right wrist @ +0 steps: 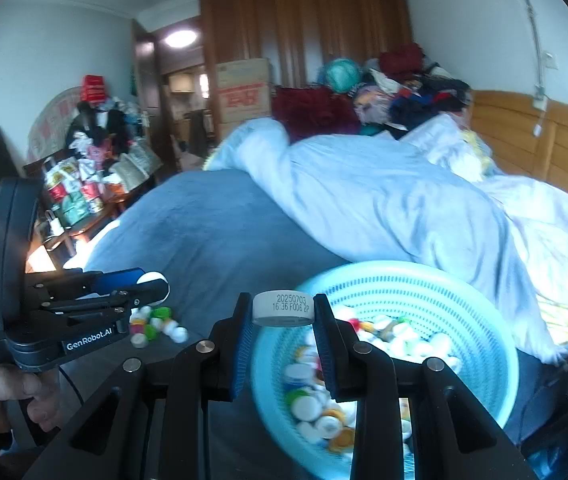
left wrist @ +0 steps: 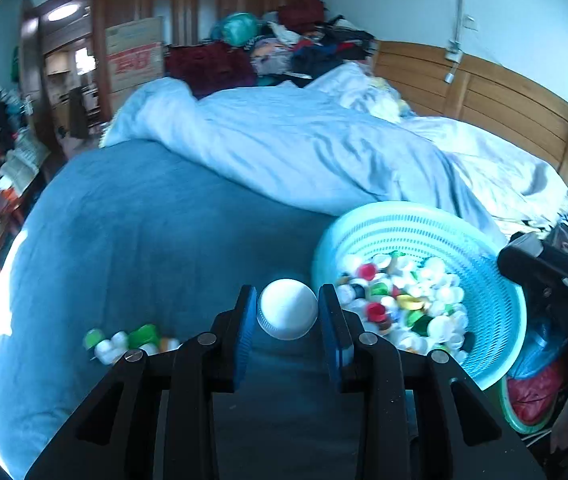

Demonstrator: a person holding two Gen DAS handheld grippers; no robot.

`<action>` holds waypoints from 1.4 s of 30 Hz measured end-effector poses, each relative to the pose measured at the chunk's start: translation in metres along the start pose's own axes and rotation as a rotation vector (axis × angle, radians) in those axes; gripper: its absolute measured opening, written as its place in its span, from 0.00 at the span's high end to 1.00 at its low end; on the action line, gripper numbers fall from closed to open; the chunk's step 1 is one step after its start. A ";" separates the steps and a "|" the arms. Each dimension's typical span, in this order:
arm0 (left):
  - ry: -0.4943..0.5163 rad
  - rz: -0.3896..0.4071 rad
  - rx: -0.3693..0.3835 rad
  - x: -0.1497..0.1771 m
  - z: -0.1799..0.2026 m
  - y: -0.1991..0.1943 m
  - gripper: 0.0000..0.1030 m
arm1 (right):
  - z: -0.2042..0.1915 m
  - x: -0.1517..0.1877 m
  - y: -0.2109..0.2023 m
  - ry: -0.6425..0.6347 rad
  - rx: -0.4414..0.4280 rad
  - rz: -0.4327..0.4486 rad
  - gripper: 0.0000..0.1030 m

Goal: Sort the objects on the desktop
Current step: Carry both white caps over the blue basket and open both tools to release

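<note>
On the blue bed sheet (left wrist: pixel 132 248), a small heap of sorted caps (left wrist: pixel 128 342) lies at the left. The left tool (left wrist: pixel 287 316) grips a white cap (left wrist: pixel 287 309) – likely bound for that heap. The right tool (right wrist: pixel 283 312) pinches a date-stamped white cap (right wrist: pixel 283 309) above the turquoise basket (right wrist: pixel 480 320) – the unsorted supply.

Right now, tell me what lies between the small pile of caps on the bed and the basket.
In the left wrist view, only bare blue blanket separates the loose cap pile from the basket; the left tool, holding a white cap, hangs in front.
</note>
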State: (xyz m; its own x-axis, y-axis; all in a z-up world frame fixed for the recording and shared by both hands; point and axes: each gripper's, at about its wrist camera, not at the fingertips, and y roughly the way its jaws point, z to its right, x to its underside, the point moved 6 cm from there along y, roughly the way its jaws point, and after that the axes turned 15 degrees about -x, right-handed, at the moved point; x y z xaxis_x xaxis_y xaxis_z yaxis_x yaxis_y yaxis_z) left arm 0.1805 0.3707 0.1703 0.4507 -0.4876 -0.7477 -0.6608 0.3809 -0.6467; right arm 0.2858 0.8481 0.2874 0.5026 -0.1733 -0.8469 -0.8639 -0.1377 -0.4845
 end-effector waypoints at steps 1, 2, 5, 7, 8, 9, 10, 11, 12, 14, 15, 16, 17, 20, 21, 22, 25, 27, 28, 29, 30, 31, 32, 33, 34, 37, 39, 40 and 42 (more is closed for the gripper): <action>0.007 -0.002 0.010 -0.004 0.009 0.002 0.74 | 0.005 0.001 -0.001 0.007 0.008 -0.003 0.68; 0.016 -0.005 0.025 -0.008 0.019 0.003 0.74 | 0.011 0.003 -0.003 0.014 0.014 -0.005 0.68; 0.041 -0.010 0.048 -0.016 0.042 0.006 0.74 | 0.028 0.007 -0.008 0.033 0.035 -0.012 0.68; 0.058 -0.018 0.065 -0.019 0.058 0.009 0.74 | 0.040 0.009 -0.010 0.046 0.046 -0.015 0.68; 0.068 -0.022 0.072 -0.020 0.065 0.010 0.74 | 0.044 0.009 -0.011 0.052 0.051 -0.017 0.68; 0.074 -0.025 0.076 -0.021 0.070 0.011 0.74 | 0.049 0.011 -0.011 0.059 0.056 -0.019 0.68; 0.081 -0.030 0.081 -0.021 0.076 0.013 0.74 | 0.055 0.012 -0.012 0.067 0.059 -0.024 0.68; 0.089 -0.036 0.086 -0.020 0.081 0.015 0.74 | 0.059 0.012 -0.010 0.073 0.062 -0.029 0.68; 0.097 -0.045 0.091 -0.020 0.086 0.017 0.74 | 0.063 0.014 -0.010 0.079 0.067 -0.036 0.68; 0.110 -0.065 0.098 -0.017 0.094 0.022 0.74 | 0.072 0.017 -0.007 0.095 0.068 -0.052 0.68; 0.119 -0.080 0.105 -0.015 0.099 0.026 0.74 | 0.077 0.019 -0.005 0.103 0.066 -0.062 0.68; 0.128 -0.096 0.111 -0.013 0.103 0.029 0.74 | 0.081 0.021 -0.002 0.117 0.059 -0.072 0.68; 0.137 -0.122 0.123 -0.010 0.107 0.033 0.74 | 0.084 0.023 0.001 0.132 0.050 -0.082 0.68; 0.156 -0.190 0.157 -0.002 0.119 0.046 0.74 | 0.092 0.033 0.010 0.169 0.034 -0.111 0.68; 0.159 -0.210 0.163 0.001 0.122 0.051 0.74 | 0.095 0.037 0.013 0.177 0.029 -0.121 0.68; 0.162 -0.224 0.167 0.002 0.126 0.054 0.74 | 0.096 0.040 0.015 0.180 0.028 -0.128 0.68; 0.178 -0.254 0.175 0.007 0.132 0.062 0.74 | 0.101 0.045 0.020 0.192 0.025 -0.144 0.68; 0.188 -0.263 0.176 0.009 0.135 0.066 0.74 | 0.105 0.048 0.022 0.198 0.027 -0.151 0.68; 0.191 -0.266 0.177 0.010 0.137 0.068 0.74 | 0.107 0.048 0.024 0.201 0.029 -0.155 0.68; 0.194 -0.270 0.178 0.011 0.138 0.069 0.74 | 0.108 0.049 0.025 0.203 0.031 -0.158 0.68; 0.195 -0.273 0.178 0.011 0.140 0.071 0.74 | 0.110 0.050 0.026 0.205 0.032 -0.161 0.68; 0.196 -0.278 0.179 0.012 0.140 0.073 0.74 | 0.111 0.050 0.027 0.207 0.032 -0.164 0.68; 0.197 -0.282 0.179 0.012 0.141 0.075 0.74 | 0.113 0.051 0.030 0.207 0.033 -0.170 0.68; 0.198 -0.286 0.178 0.013 0.141 0.077 0.74 | 0.114 0.052 0.032 0.208 0.031 -0.176 0.68; 0.200 -0.289 0.178 0.014 0.141 0.079 0.74 | 0.115 0.053 0.034 0.210 0.031 -0.180 0.68; 0.201 -0.299 0.178 0.017 0.141 0.084 0.74 | 0.116 0.056 0.040 0.216 0.027 -0.192 0.68; 0.210 -0.302 0.186 0.018 0.141 0.086 0.74 | 0.117 0.058 0.043 0.218 0.026 -0.198 0.68; 0.211 -0.304 0.185 0.019 0.141 0.087 0.74 | 0.117 0.060 0.044 0.220 0.026 -0.200 0.68; 0.209 -0.310 0.183 0.021 0.141 0.089 0.74 | 0.118 0.062 0.046 0.224 0.029 -0.205 0.68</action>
State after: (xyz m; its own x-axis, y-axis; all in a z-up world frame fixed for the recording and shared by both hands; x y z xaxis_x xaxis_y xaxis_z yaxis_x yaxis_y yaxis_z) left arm 0.2152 0.5054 0.0758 0.4672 -0.7431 -0.4791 -0.3870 0.3153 -0.8665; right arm 0.2736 0.9459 0.1867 0.6583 -0.3558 -0.6634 -0.7429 -0.1646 -0.6489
